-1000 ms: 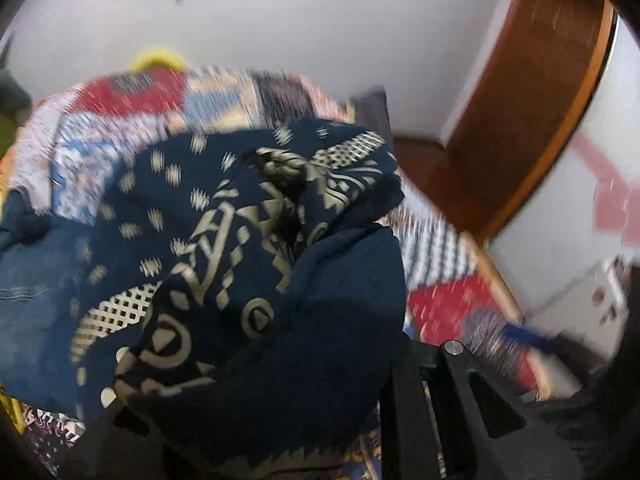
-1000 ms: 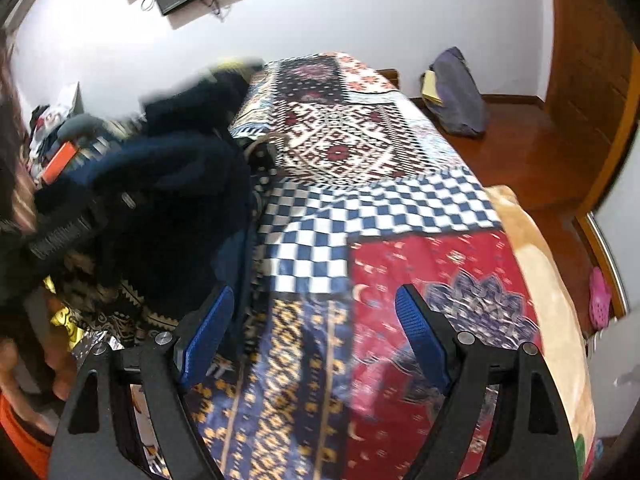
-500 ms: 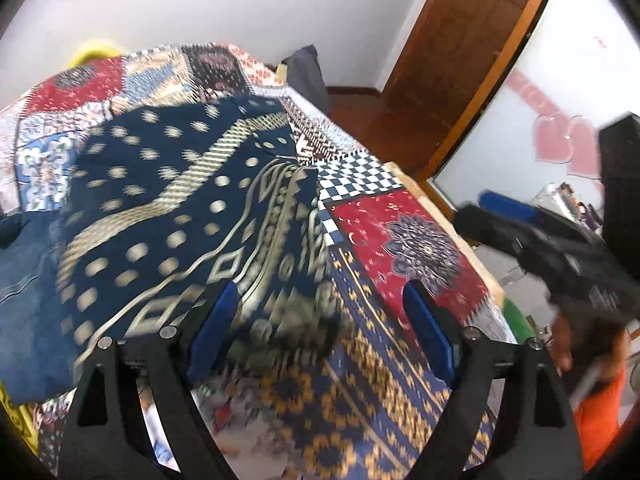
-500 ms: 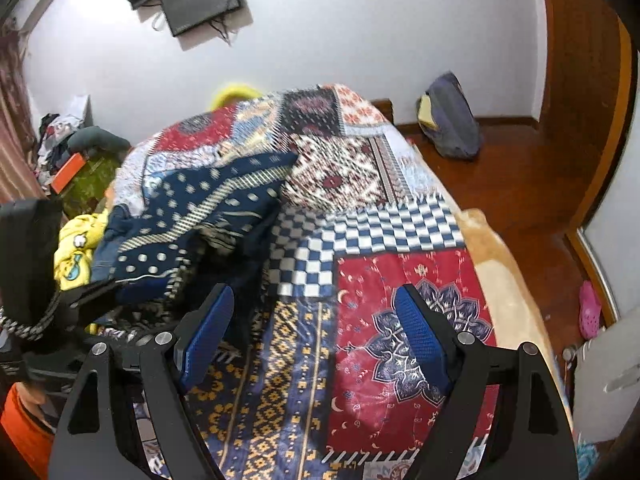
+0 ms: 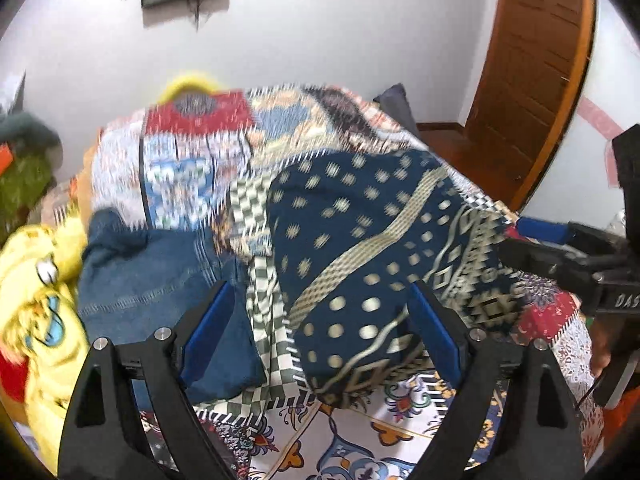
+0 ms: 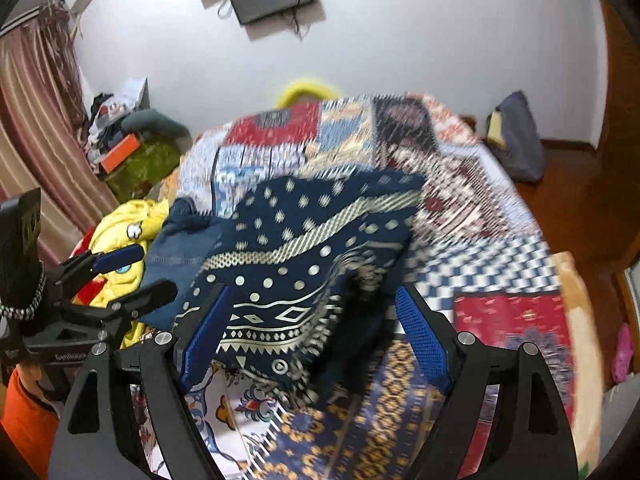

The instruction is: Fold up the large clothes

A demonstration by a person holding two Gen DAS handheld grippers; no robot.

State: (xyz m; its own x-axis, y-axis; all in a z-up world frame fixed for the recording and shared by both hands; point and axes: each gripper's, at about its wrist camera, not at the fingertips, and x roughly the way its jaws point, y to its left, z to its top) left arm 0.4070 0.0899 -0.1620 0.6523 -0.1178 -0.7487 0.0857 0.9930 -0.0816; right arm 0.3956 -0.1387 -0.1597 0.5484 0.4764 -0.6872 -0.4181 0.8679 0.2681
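Note:
A large navy cloth with cream dots and geometric bands (image 5: 368, 256) lies loosely spread on the patchwork bed cover; it also shows in the right wrist view (image 6: 308, 248). My left gripper (image 5: 320, 332) is open and empty, its blue pads either side of the cloth's near edge. My right gripper (image 6: 316, 336) is open and empty over the cloth's near fringed corner. The right gripper also shows at the right of the left wrist view (image 5: 560, 256), and the left gripper shows at the left of the right wrist view (image 6: 120, 276).
Blue denim (image 5: 160, 280) and a yellow cartoon garment (image 5: 36, 288) lie left of the cloth. The patchwork bed cover (image 6: 500, 280) runs to the far wall. A wooden door (image 5: 532, 64), a dark bag (image 6: 516, 136) on the floor and a cluttered corner (image 6: 132, 152) surround the bed.
One second ago my left gripper held the bunched cloth up; it let go and the cloth dropped spread onto the bed. Both grippers have swung to face the cloth.

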